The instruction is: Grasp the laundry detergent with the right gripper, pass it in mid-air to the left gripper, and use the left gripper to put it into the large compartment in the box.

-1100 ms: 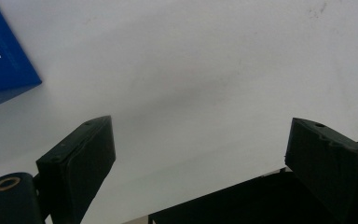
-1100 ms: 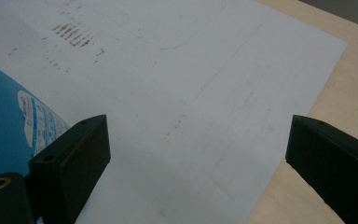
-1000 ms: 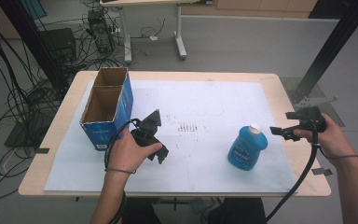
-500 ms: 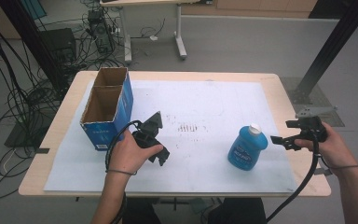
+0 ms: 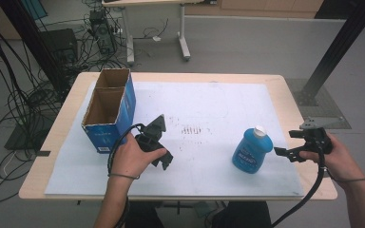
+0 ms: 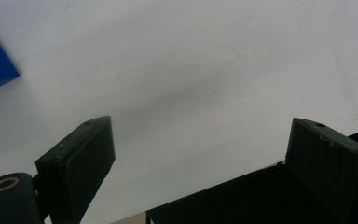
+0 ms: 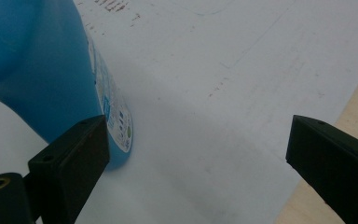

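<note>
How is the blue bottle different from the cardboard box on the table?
The blue bottle is rounded plastic closed by a white cap; the cardboard box is squared and open on top, with two compartments. The bottle stands at the table's right, just in front of the right gripper; the box sits at the left, beside the left gripper. The box is larger. Both are blue outside, upright and ungripped.

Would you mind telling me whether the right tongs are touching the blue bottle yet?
Apart. In the high view, white sheet shows between the right tongs and the blue bottle; the right gripper view shows the jaws open with nothing between them.
</note>
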